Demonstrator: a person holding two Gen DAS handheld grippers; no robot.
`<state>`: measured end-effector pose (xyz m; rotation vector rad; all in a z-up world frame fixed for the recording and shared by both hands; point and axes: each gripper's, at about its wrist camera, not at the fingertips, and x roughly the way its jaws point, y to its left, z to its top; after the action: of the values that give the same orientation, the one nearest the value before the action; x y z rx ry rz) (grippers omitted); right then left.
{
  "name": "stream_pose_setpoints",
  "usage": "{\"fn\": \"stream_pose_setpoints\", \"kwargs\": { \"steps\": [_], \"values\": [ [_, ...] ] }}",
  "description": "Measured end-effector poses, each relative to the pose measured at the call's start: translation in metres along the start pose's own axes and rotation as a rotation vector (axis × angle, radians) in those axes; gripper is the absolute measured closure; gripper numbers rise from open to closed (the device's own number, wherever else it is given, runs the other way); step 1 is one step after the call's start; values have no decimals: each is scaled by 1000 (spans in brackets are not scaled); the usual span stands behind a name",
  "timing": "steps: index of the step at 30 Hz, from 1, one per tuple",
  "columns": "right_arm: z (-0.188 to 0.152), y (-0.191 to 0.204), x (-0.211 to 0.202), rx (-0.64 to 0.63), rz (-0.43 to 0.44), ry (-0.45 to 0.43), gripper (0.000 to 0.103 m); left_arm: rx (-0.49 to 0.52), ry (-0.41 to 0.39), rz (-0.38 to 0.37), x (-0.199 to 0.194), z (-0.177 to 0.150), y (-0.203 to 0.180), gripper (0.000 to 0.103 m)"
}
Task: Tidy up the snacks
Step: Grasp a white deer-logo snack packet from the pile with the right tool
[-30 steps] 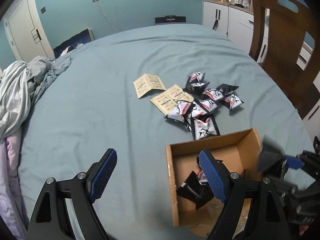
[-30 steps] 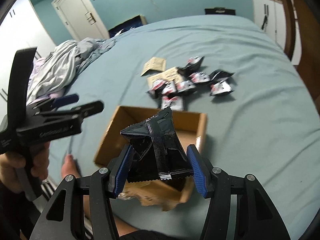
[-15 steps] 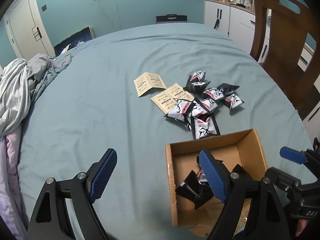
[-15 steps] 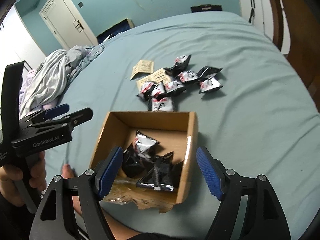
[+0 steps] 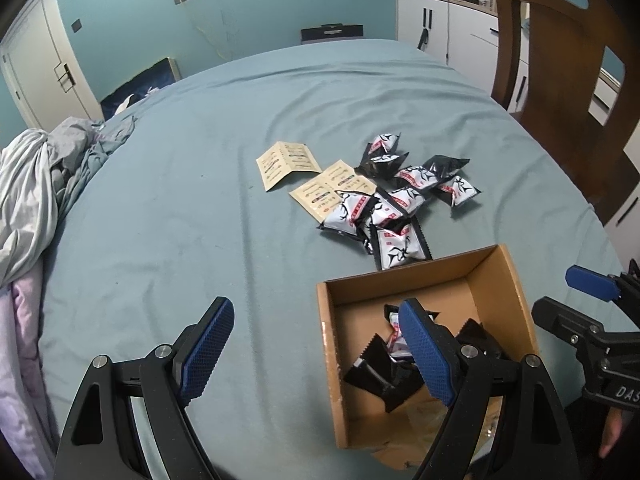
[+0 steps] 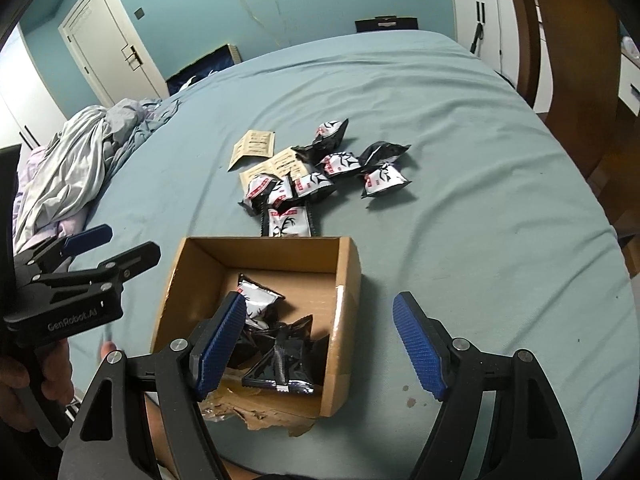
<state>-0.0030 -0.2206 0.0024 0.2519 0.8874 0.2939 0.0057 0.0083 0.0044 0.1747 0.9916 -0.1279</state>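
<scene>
Open-top cardboard box is sitting on the wrinkled blue sheet, crinkly black foil snack packets piled inside, more glossy packets scattered at 12 o'clock. I'm tilting my right gripper down over the box's 3 o'clock wall, jaws wide, nothing between them; they've just been opening, and the packet gripped a second ago is now lying in the box. My left gripper is hovering wide and empty at the box's 9 o'clock wall.

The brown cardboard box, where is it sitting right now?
The brown cardboard box sits open on the blue bedsheet, low and centre in the right wrist view, just this side of the loose pile of black-and-white snack packets.
</scene>
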Motion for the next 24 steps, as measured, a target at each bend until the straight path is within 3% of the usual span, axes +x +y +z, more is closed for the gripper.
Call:
{"fn": "stream_pose_setpoints", "kwargs": {
  "steps": [9,24],
  "values": [
    [8,-5,-2,-11,23,10,28,8,13,-14,-2,0,-4,17],
    [70,-39,39,8,-8,61,28,17,57,-36,8,6,-8,16]
  ]
}}
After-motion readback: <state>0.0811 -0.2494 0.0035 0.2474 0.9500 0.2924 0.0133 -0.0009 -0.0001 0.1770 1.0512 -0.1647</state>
